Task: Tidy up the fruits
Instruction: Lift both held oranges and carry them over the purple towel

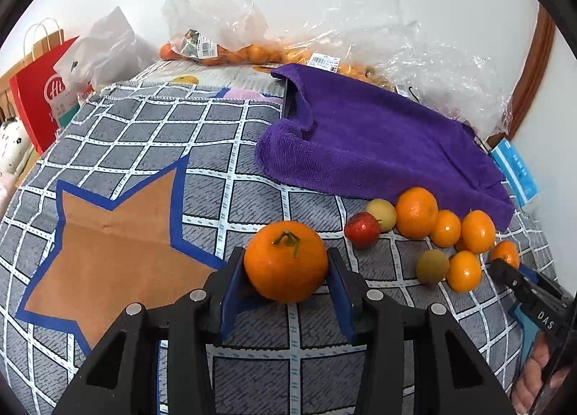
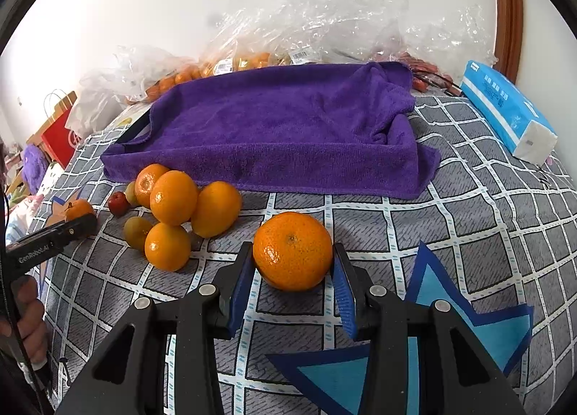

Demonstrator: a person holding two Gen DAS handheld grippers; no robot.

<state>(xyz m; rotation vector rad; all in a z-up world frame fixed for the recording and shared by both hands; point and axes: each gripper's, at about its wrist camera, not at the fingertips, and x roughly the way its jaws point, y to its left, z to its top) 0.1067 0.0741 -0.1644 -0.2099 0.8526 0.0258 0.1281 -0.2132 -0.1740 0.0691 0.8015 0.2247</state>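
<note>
My left gripper [image 1: 286, 263] is shut on a large orange with a green stem [image 1: 286, 261], held just above the checked cloth beside the orange star patch [image 1: 115, 245]. My right gripper [image 2: 293, 260] is shut on another orange [image 2: 293, 251] near the blue star patch [image 2: 468, 328]. A pile of loose fruit [image 2: 180, 213] lies between them: several oranges, a small red fruit [image 1: 361, 229], a yellow one [image 1: 382, 213] and a greenish one [image 1: 432, 265]. The right gripper also shows at the right edge of the left wrist view [image 1: 505, 267], and the left gripper at the left edge of the right wrist view [image 2: 81, 224].
A purple towel [image 2: 281, 133] drapes over a tray behind the pile. Plastic bags of oranges [image 1: 223, 51] line the wall. A red paper bag [image 1: 39, 90] stands at the far left, and a blue tissue pack [image 2: 505, 108] lies at the right.
</note>
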